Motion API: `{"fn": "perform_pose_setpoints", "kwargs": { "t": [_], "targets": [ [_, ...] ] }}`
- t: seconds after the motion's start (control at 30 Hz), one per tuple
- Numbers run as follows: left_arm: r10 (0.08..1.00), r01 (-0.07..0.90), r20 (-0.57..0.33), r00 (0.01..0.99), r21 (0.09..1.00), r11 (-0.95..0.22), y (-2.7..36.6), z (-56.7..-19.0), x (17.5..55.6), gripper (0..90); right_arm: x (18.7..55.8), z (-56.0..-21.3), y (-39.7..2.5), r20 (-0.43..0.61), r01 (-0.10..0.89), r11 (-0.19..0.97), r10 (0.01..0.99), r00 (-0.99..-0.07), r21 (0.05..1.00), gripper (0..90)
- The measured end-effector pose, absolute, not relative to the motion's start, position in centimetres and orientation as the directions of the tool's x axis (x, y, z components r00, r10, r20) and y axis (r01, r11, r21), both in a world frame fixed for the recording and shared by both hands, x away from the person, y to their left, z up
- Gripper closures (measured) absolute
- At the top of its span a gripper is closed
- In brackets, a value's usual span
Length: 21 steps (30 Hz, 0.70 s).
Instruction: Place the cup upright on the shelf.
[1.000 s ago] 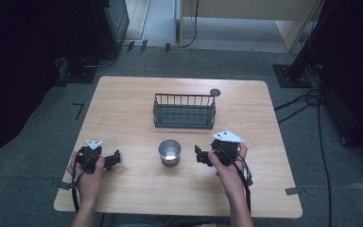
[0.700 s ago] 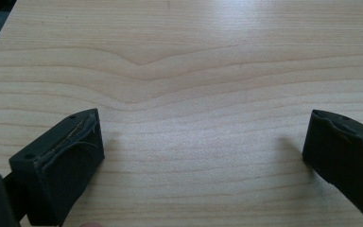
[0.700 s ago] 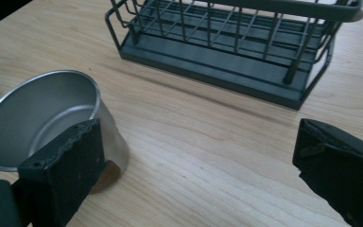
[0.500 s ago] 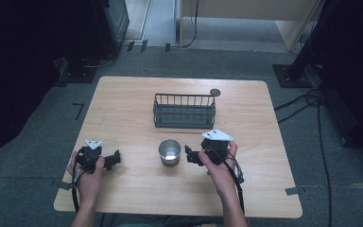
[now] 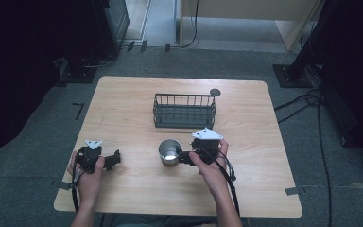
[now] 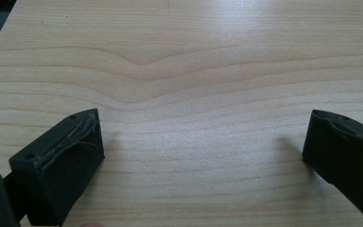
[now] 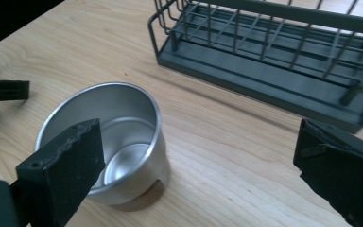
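A shiny metal cup stands upright and empty on the wooden table, in front of a dark wire basket. My right gripper sits just right of the cup, pointing at it. In the right gripper view the gripper is open; its left jaw overlaps the cup near the rim, and its right jaw stands well clear over bare wood. My left gripper rests on the table at the front left. It is open with only wood grain between its jaws.
The wire basket is empty and lies just beyond the cup. A small dark disc sits by the basket's far right corner. The left gripper's jaws show at the far left of the right gripper view. Cables cross the floor right of the table.
My right gripper has moved left across the table until it is close against the cup. The left gripper and the cup have stayed put.
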<state>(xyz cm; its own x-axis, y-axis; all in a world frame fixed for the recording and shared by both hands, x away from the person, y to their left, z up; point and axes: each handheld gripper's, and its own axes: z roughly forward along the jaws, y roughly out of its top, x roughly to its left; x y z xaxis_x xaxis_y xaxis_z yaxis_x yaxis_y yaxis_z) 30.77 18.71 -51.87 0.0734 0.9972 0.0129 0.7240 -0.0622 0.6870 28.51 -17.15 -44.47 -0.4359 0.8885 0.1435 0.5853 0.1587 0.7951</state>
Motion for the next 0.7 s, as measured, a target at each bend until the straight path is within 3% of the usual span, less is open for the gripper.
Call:
{"fn": "perform_pose_setpoints", "kwargs": {
  "t": [0.7],
  "targets": [
    [0.997,0.724,0.013,0.073,0.687,-0.062,18.7,-51.9,30.8,0.0,28.7,-45.4,-13.2,0.151,0.584,0.206,0.850,-0.504,0.786,0.0]
  ]
}}
